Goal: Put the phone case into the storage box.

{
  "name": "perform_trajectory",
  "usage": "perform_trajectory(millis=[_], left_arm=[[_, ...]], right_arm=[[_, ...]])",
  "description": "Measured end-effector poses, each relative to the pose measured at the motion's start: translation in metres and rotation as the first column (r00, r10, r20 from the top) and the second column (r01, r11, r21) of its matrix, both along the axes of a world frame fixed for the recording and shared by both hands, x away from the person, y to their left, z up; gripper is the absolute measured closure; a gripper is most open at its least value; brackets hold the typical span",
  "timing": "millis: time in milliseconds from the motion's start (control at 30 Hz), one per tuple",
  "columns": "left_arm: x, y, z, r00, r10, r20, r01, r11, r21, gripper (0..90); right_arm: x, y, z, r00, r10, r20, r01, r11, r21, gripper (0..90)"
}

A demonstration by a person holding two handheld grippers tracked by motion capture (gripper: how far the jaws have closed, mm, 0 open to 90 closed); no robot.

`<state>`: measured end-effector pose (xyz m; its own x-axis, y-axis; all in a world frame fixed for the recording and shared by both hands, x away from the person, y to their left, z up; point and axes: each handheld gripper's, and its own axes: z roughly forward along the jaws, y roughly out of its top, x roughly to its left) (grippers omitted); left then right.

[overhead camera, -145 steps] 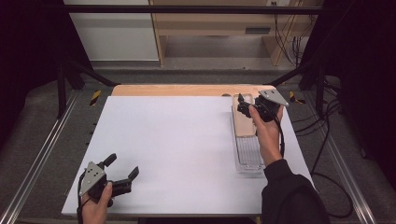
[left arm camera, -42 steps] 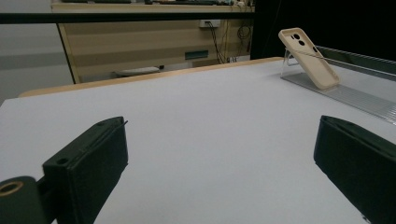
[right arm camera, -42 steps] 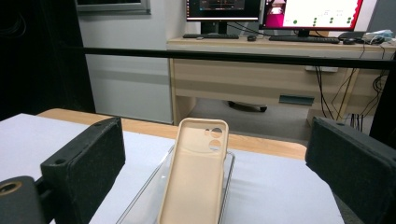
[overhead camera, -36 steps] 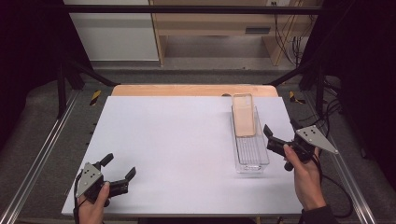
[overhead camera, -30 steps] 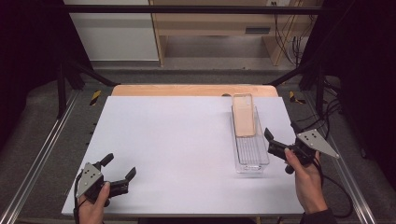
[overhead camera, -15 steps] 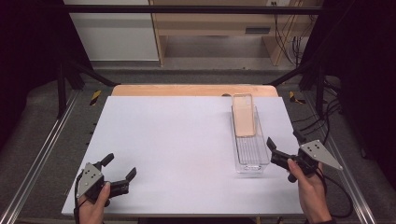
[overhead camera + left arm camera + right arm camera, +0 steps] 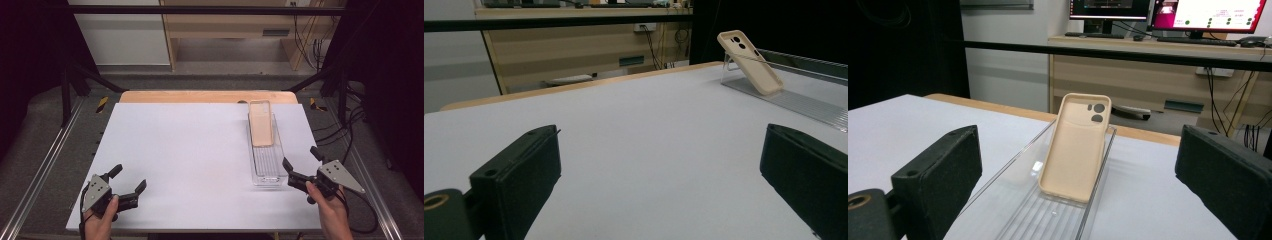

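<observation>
A clear plastic tray lies on the right side of the white tabletop, its long side running from near to far. Its floor is ribbed, as the right gripper view shows. Inside it stands a beige phone case, set in the far half of the tray and tilted back so that its top edge leans on the tray's far wall. In the right gripper view the phone case shows its back with two camera cut-outs near the top, and its lower edge rests on the ribbed floor; the near half of the tray holds nothing else. In the left gripper view the phone case shows the same lean from the side, with the tray stretching toward the near edge.

The right tongs are held just beside the near end of the tray, at its right corner, with the jaws spread wide and nothing between them. The left tongs rest near the near left corner of the tabletop, well apart from the tray, jaws also wide and holding nothing.
</observation>
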<state>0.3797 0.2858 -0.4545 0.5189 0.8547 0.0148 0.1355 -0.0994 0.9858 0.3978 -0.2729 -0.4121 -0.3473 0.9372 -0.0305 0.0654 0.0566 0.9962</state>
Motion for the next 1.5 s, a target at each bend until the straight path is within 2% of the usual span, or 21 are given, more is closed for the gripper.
perform_trajectory(millis=[733, 1500], left_arm=[[0.0, -0.001, 0.0, 0.9999, -0.009, 0.007, 0.008, 1.0, 0.004, 2.7], [-0.001, -0.003, 0.001, 0.9996, -0.022, 0.015, 0.022, 0.9997, 0.008, 2.7]], right_arm=[[-0.015, 0.014, -0.018, 0.9982, 0.059, -0.005, -0.059, 0.9982, -0.007, 4.8], [-0.012, 0.034, -0.029, 0.9949, 0.101, -0.003, -0.101, 0.9949, 0.005, 5.0]])
